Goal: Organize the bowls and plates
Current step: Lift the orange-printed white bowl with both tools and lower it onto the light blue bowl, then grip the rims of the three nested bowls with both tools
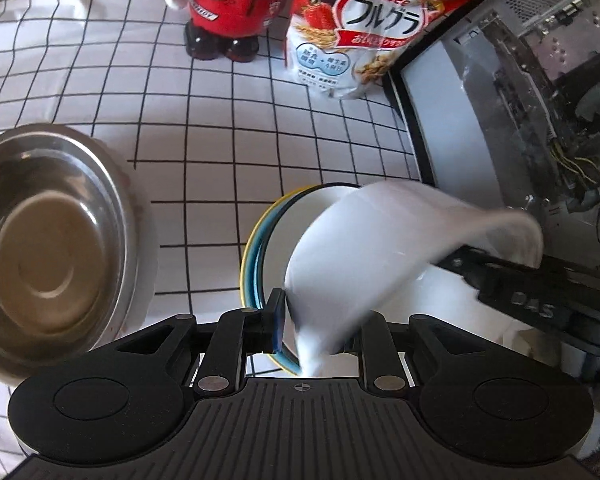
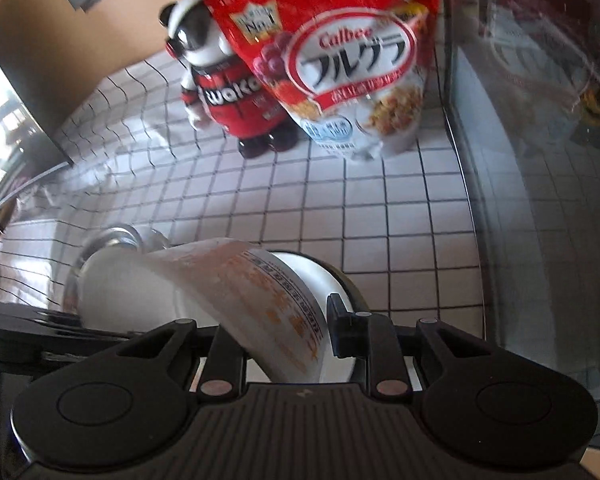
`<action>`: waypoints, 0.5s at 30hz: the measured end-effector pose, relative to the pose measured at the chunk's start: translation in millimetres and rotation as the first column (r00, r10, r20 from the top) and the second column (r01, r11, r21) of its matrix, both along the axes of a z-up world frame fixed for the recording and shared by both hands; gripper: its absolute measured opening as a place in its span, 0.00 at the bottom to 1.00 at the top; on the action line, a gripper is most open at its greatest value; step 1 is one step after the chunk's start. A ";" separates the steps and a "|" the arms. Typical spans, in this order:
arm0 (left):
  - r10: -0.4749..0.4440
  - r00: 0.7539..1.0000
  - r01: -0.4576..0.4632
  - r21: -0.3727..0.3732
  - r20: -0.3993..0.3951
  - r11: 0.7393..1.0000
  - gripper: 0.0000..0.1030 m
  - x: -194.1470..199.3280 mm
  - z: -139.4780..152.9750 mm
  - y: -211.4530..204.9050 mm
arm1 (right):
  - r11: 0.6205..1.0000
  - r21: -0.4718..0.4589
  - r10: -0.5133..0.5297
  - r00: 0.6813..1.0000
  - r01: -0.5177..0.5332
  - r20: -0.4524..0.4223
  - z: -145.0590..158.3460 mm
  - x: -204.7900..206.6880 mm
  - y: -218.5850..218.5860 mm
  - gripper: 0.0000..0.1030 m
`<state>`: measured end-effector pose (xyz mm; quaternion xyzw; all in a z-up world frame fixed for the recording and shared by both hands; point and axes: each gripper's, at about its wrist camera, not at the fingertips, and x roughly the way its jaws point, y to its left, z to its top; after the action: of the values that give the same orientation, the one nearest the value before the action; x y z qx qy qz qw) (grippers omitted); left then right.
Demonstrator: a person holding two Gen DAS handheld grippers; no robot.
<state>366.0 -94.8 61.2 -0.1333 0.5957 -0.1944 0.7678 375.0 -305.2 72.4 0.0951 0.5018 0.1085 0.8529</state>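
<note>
Stacking appears to be the step in hand: a white bowl (image 1: 380, 248), tilted well off level and motion-blurred, hangs directly over a stack of plates (image 1: 260, 248) whose yellow and blue rims show at its 9 o'clock side. The right gripper (image 2: 288, 344) holds the bowl, its fingers narrowed on the wall with the orange-printed outside facing the lens. The left gripper (image 1: 316, 328) has the bowl's lower edge lying between its fingers; one blue-padded finger is just beside the wall at 9 o'clock, the other is hidden behind the bowl, so whether this tool grips or merely brackets the bowl cannot be told. In the left view the right tool's black finger reaches in from 3 o'clock under the bowl's rim. Judged from the tilt, the next move calls for levelling the bowl and lowering it centred on the top plate, with release only once it sits flat; an early release risks it sliding off the stack. A steel bowl (image 1: 48, 248) rests apart at 9 o'clock and would presumably be dealt with afterwards. The surface is a white cloth with a black grid (image 1: 220, 140), creased in places. At 12 o'clock stand a red panda-shaped bottle (image 1: 232, 4) and, touching or just beside it, a Calbee cereal bag (image 1: 372, 28). A glass-sided computer case (image 1: 540, 100) borders the table at 2 o'clock.
</note>
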 end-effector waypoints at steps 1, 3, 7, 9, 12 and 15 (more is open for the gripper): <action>-0.002 1.000 0.002 -0.003 0.006 1.000 0.20 0.4 1.4 0.8 | 1.000 -0.002 -0.001 1.000 0.001 -0.005 -3.3 0.0 -1.3 0.21; -0.001 1.000 0.001 -0.003 0.019 1.000 0.20 2.2 5.3 3.5 | 1.000 -0.016 -0.013 1.000 0.013 -0.015 -9.2 2.2 -3.4 0.21; 0.014 0.999 -0.014 0.005 0.044 1.000 0.20 6.0 13.2 8.7 | 0.999 -0.040 -0.019 1.000 0.019 -0.012 -13.9 5.0 -4.6 0.21; 0.020 0.999 -0.020 0.006 0.050 1.000 0.20 6.9 16.0 10.4 | 0.999 -0.041 -0.021 1.000 0.020 -0.014 -13.6 6.7 -4.1 0.21; 0.024 0.998 -0.024 0.005 0.058 1.000 0.20 7.6 19.0 12.8 | 0.999 -0.038 -0.018 1.000 0.018 -0.014 -10.7 7.8 -3.3 0.21; 0.027 0.997 -0.028 0.009 0.072 1.000 0.20 8.3 22.4 14.1 | 0.999 -0.031 -0.012 1.000 0.012 0.002 -4.8 6.1 -2.7 0.22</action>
<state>374.2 -80.7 83.6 -0.1305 0.5667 -0.1854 0.7921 381.1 -307.9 67.6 0.0850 0.5021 0.0956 0.8553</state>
